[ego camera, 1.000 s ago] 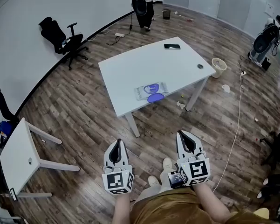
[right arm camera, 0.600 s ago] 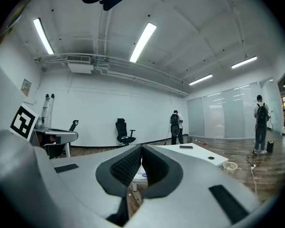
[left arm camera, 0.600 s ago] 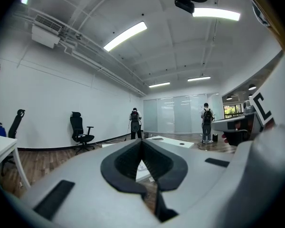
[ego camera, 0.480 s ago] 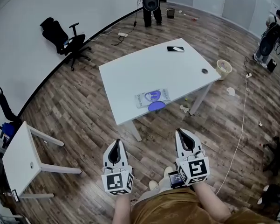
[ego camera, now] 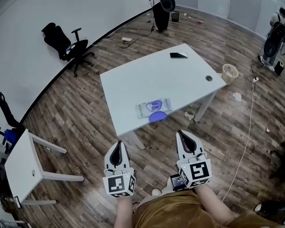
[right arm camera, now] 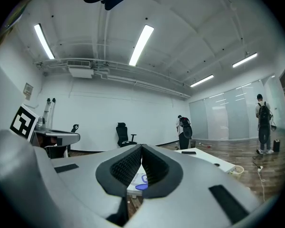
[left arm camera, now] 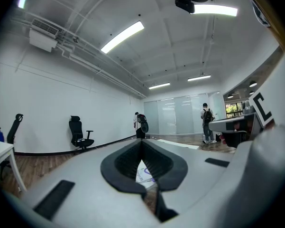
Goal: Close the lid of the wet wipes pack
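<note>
The left claw (ego camera: 117,145) and right claw (ego camera: 183,134), both pressed together and empty, have neared the bench (ego camera: 142,75). The pack (ego camera: 151,106) at its near edge lies unreached, lid (ego camera: 157,117) open.

The left claw (ego camera: 117,145) and right claw (ego camera: 183,135) are pale grey with black ribbed linings and white cubes bearing black square markers; the person wears tan clothing (ego camera: 166,213).

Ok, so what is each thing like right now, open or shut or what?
wet wipes pack: flat on the table, near its front edge.
lid: open, flipped out toward that edge.
left hand-held gripper: shut, empty, short of the table.
right hand-held gripper: shut, empty.
phone: flat on the far side.
</note>
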Demonstrator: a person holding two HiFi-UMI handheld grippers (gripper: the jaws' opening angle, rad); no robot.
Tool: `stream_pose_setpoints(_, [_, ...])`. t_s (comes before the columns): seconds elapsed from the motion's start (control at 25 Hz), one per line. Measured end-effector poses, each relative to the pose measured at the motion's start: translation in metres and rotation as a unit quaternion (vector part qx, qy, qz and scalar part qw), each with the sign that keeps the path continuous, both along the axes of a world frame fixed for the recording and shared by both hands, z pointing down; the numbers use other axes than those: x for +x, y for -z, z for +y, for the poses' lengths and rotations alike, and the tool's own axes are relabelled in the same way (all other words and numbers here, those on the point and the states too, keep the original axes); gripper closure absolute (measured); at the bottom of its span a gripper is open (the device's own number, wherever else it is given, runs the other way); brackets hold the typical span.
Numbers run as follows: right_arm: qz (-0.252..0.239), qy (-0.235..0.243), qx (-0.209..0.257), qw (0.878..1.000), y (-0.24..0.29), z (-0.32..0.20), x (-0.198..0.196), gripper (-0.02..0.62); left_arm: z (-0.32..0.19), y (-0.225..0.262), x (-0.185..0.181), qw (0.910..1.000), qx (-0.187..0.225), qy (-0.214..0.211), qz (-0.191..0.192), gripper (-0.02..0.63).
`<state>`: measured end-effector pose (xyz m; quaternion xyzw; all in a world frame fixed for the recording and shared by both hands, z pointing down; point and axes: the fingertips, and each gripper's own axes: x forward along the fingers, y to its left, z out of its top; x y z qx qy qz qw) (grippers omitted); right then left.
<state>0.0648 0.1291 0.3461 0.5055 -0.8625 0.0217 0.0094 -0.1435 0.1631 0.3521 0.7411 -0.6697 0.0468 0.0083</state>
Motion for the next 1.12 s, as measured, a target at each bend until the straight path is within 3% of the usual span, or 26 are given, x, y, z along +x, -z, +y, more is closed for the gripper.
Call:
stream_pose_setpoints(0.44, [-0.013, 0.016, -0.003, 1.000, -0.004, -0.024, 0.017, 0.586, -0.016, 0.000, 0.021, 0.9998, -0.006, 0.012, -0.018, 0.612])
stream_pose_setpoints(1.12, [-0.002, 0.015, -0.004, 1.000, -0.010, -0.057, 0.005, 0.588, -0.062, -0.014, 0.018, 0.9998, -0.016, -0.005, -0.009, 0.612])
